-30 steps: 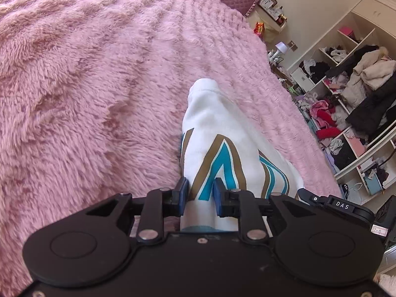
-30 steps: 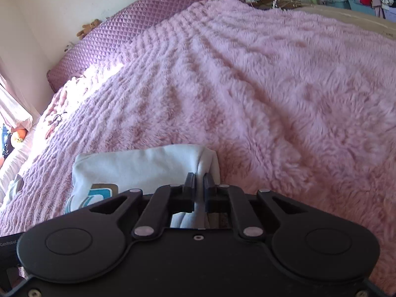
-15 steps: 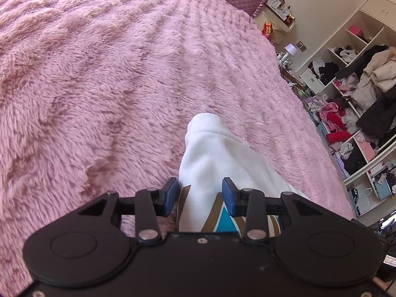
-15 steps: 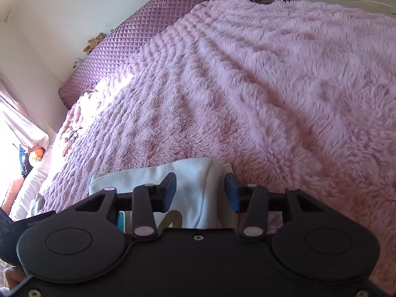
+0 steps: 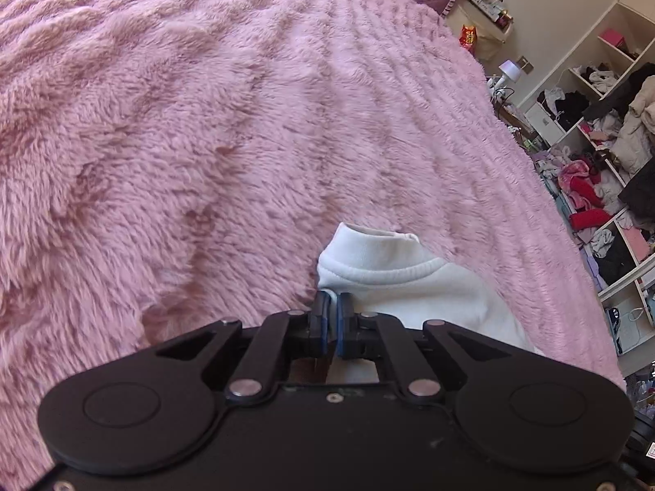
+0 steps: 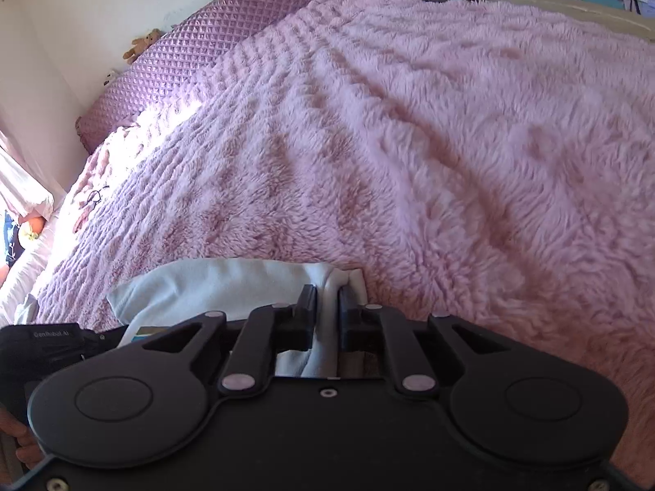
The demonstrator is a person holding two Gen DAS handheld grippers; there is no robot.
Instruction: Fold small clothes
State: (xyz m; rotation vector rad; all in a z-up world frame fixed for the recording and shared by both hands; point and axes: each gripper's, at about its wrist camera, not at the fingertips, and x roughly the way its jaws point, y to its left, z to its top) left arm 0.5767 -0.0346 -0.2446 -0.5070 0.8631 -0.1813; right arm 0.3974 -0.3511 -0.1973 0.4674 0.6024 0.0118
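A small white garment (image 5: 409, 290) lies on the fluffy pink blanket (image 5: 245, 143), with a ribbed hem facing away from me. My left gripper (image 5: 331, 300) sits at the garment's left edge, its jaws closing to a thin slit with a sliver of white cloth between them. In the right wrist view the same garment (image 6: 229, 282) spreads to the left over the blanket (image 6: 450, 143). There my right gripper (image 6: 327, 292) is at its right corner, jaws closing, with a fold of white cloth filling the gap between the pads.
Open shelves (image 5: 606, 155) stuffed with clothes stand beyond the bed's right side, with a lamp (image 5: 509, 69) near them. A quilted purple headboard (image 6: 213, 45) and a teddy bear (image 6: 143, 45) are at the far end. The blanket stretches wide ahead of both grippers.
Both grippers opened half a second ago and have closed again on the garment. The left one drew back along the cloth, so the teal and brown print is out of its view.
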